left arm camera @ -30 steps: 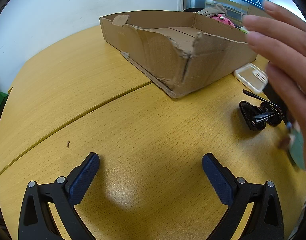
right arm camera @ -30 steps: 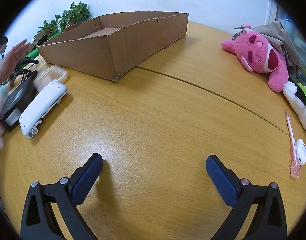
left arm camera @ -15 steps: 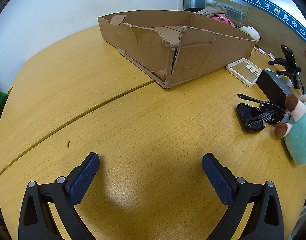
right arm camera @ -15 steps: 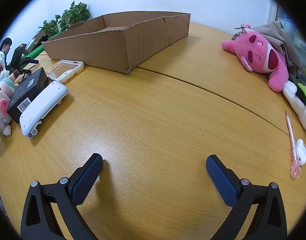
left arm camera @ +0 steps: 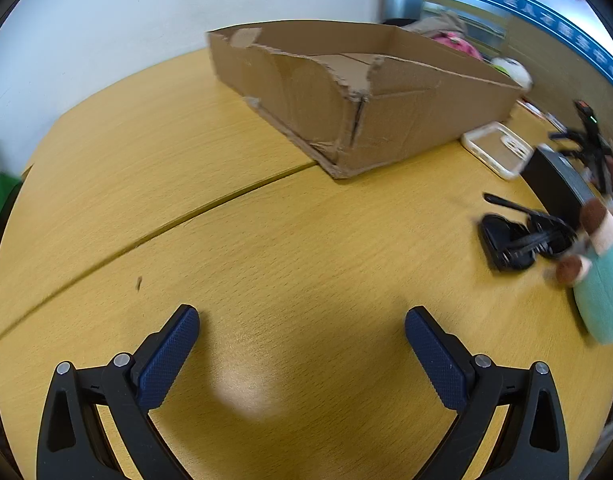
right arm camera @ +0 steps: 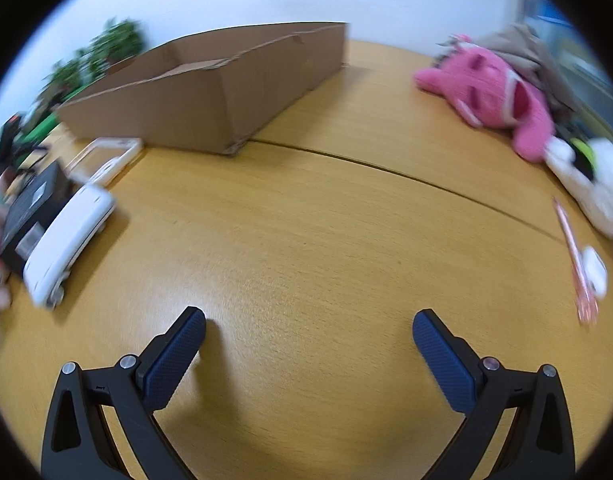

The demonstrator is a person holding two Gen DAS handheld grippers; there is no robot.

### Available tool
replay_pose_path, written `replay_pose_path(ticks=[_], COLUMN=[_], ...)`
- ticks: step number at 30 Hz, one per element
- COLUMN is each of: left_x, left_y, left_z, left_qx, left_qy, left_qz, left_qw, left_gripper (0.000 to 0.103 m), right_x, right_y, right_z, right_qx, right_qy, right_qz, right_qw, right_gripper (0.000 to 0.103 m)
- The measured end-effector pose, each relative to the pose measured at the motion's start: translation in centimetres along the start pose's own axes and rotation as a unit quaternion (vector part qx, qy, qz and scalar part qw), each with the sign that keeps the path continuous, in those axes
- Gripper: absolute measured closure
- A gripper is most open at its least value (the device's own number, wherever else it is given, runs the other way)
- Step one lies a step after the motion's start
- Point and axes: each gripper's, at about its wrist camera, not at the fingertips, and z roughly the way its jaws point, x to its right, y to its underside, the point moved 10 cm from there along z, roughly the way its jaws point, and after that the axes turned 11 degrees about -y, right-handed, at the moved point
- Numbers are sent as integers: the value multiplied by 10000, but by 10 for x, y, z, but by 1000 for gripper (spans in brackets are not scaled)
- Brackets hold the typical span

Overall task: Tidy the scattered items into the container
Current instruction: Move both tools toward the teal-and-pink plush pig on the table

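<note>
While level above table (left arm camera: 266, 240) | left gripper (left arm camera: 302, 322) wide apart | right gripper (right arm camera: 308, 322) likewise

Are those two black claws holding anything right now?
No. The left gripper and the right gripper are both open, with only bare table between their fingers.

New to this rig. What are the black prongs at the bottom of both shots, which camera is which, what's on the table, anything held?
No robot arm: a person holds one two-finger gripper in each hand, each with a fisheye camera looking along its fingers. The left gripper and right gripper are both open and hold nothing. On the wooden table sits an open cardboard box, the container. The left view shows black sunglasses, a teal plush and a white phone case. The right view shows a white device, a black box, a pink plush and a pink pen.
</note>
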Motion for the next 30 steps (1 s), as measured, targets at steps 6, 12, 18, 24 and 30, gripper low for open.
replay_pose_path(ticks=[6,12,18,24,30], left_x=[1,0,11,33,89], left_y=[16,18,40,60,13], left_z=[-4,-8,-18,-57,-131], left_qx=[-137,-192,-767,-824,186], left_qy=[-646,-830,-1221,-1584,-1785], left_qz=[-853,-1100,-1700,-2427,-2100], left_qw=[9942,9903,9748,9535,9611], left_gripper=[0,0,0,0,0], right_x=[0,-4,-5,-62,-168], right_y=[13,17,21,18,-31], right_z=[-11,-13,-12,-27,-76], right_qx=[195,192,-39,-25,979], right_qy=[741,766,898,467,79], right_qz=[993,1049,1406,1261,510], right_qw=[9921,9913,9860,9909,9939], right_gripper=[0,0,0,1,1])
